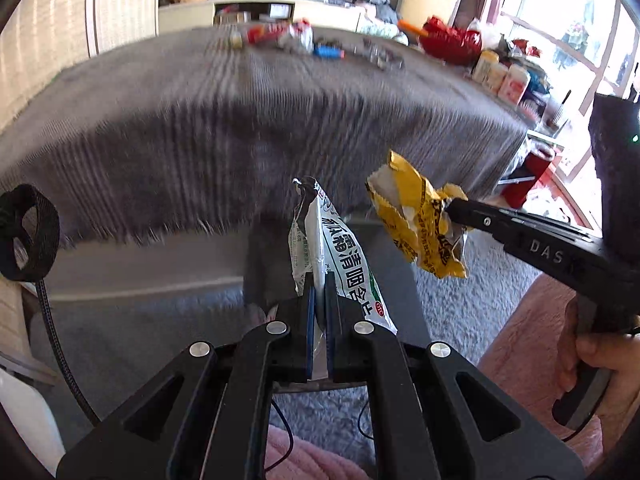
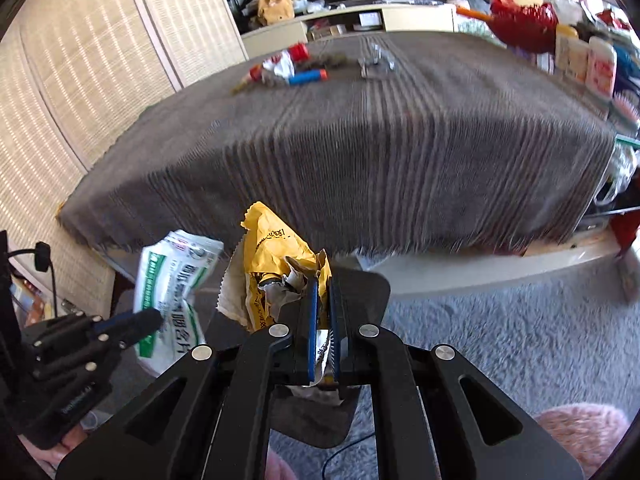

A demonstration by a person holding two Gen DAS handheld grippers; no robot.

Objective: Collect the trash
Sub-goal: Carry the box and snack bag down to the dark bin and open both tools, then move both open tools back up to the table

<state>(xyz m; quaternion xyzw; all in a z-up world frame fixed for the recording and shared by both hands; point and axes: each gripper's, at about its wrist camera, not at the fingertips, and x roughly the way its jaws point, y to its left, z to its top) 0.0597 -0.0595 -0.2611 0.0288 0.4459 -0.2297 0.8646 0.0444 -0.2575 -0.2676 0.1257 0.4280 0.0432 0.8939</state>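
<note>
Left claw clenched on a white and green packet, held off the near edge of the tabletop. Right claw clamped on a crumpled yellow wrapper, just beside the packet, also clear of the near edge. More litter along the far edge: red wrapper, blue tube. Grey rug below.
</note>
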